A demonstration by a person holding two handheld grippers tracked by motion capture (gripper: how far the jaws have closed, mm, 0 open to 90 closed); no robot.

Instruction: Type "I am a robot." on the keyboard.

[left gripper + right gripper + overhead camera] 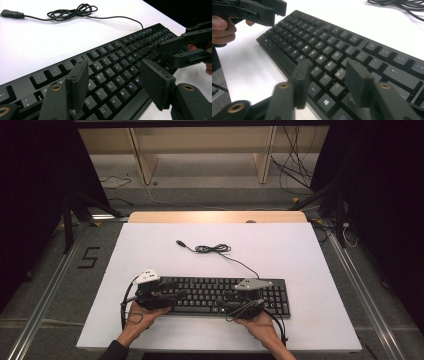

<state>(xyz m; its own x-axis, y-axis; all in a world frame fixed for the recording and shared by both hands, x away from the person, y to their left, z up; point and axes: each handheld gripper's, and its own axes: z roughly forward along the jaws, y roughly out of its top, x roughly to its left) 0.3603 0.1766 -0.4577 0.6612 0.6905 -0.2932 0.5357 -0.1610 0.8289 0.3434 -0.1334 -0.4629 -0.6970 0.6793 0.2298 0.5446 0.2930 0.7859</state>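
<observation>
A black keyboard (220,295) lies on a white table (300,255), in the lower middle of the high view, its long side running left to right. Its cable (215,249) leaves the back edge right of centre and runs toward the upper middle of the frame, where it bunches into a loose coil; the plug (181,243) lies at the cable's far end, left of the coil.

The left gripper (172,287) sits over the keyboard's left end, low and left of centre in the high view, held by the left hand (142,317) at the table's near edge. In the left gripper view its jaws stand apart over the letter keys, with nothing between them. The right gripper (172,51) shows at the right edge of that view, over the far keys.

The right gripper sits over the keyboard's right half in the high view, held by the right hand (260,322) in the lower middle of the frame. In the right gripper view its jaws are also spread, hanging above the bottom rows near the Windows key, gripping nothing. Whether either gripper's jaws touch the keys I cannot tell. The left gripper and its fingers (220,28) fill the upper left corner of that view.
</observation>
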